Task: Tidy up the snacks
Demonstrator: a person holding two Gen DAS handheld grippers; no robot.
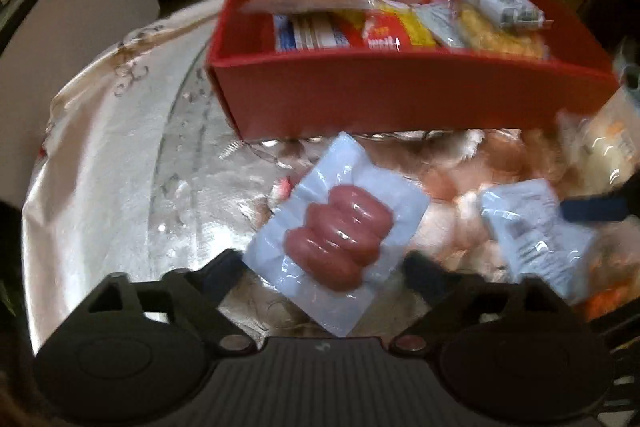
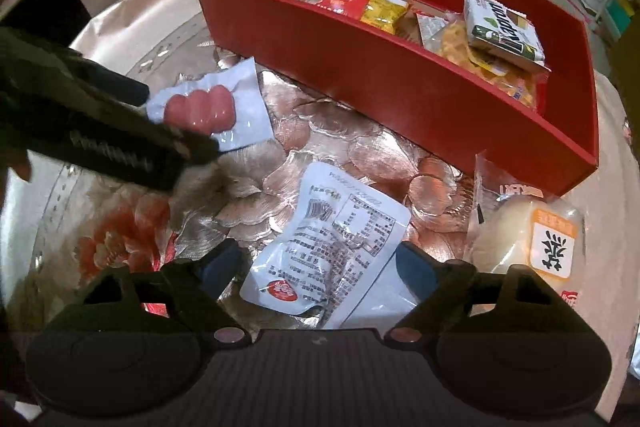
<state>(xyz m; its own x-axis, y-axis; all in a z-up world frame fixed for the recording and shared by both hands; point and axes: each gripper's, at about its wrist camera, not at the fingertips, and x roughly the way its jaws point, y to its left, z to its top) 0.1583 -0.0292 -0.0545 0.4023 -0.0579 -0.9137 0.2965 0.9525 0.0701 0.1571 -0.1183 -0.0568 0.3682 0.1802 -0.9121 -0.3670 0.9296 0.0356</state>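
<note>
A clear pack of pink sausages [image 1: 338, 239] lies on the table between the wide-apart fingers of my left gripper [image 1: 324, 267], which is open and not pressing on it. The right wrist view shows the same pack [image 2: 208, 107] at the left under that gripper. My right gripper [image 2: 320, 267] straddles a white pouch with printed text [image 2: 332, 239]; its pads stand close to the pouch's edges without visibly squeezing it. That pouch [image 1: 536, 235] also shows in the left wrist view, beside a blue right fingertip [image 1: 592, 209]. Behind both stands a red box [image 1: 360, 99] [image 2: 400, 87] holding several snack packs.
A pale wrapped snack with an orange label [image 2: 532, 239] lies right of the white pouch, against the red box's near corner. The round table [image 2: 120, 235] carries a floral cloth under a glass top. Its edge curves round on the left, with floor and furniture beyond.
</note>
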